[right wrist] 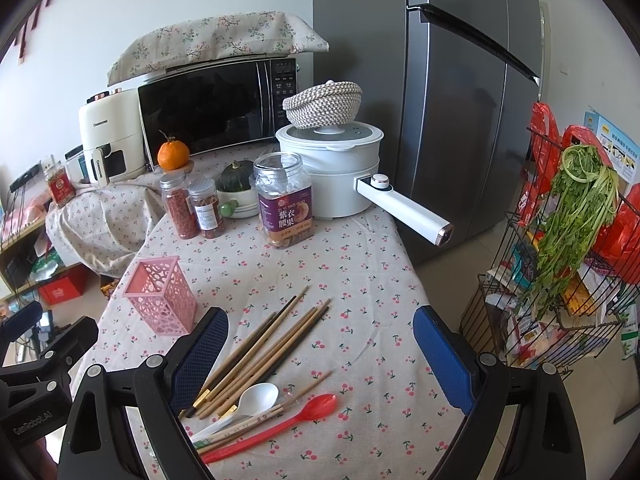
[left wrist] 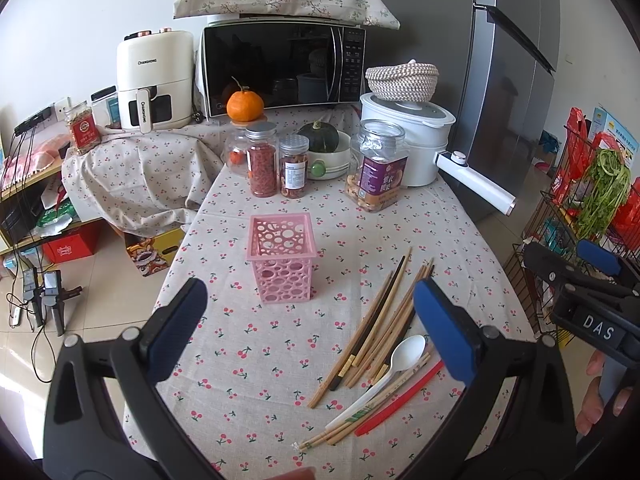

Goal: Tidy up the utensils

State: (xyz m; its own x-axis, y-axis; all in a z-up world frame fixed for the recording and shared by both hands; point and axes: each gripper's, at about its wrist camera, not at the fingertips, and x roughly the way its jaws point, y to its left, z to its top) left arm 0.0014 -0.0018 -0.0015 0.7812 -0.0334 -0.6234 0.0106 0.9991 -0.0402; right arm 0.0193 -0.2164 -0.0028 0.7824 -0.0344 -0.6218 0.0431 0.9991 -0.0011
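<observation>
Chopsticks point(right wrist: 256, 344) and spoons lie loose beside the empty pink holder point(left wrist: 282, 258), awaiting sorting; both grippers hover released.

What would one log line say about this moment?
left gripper: open | right gripper: open | pink basket: no utensils visible | chopsticks, spoons: on table

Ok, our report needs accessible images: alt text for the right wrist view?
An open right gripper hovers over chopsticks, a white spoon and a red spoon loose on a cherry-print tablecloth. An empty pink holder stands upright to their left; jars and appliances sit behind.
</observation>
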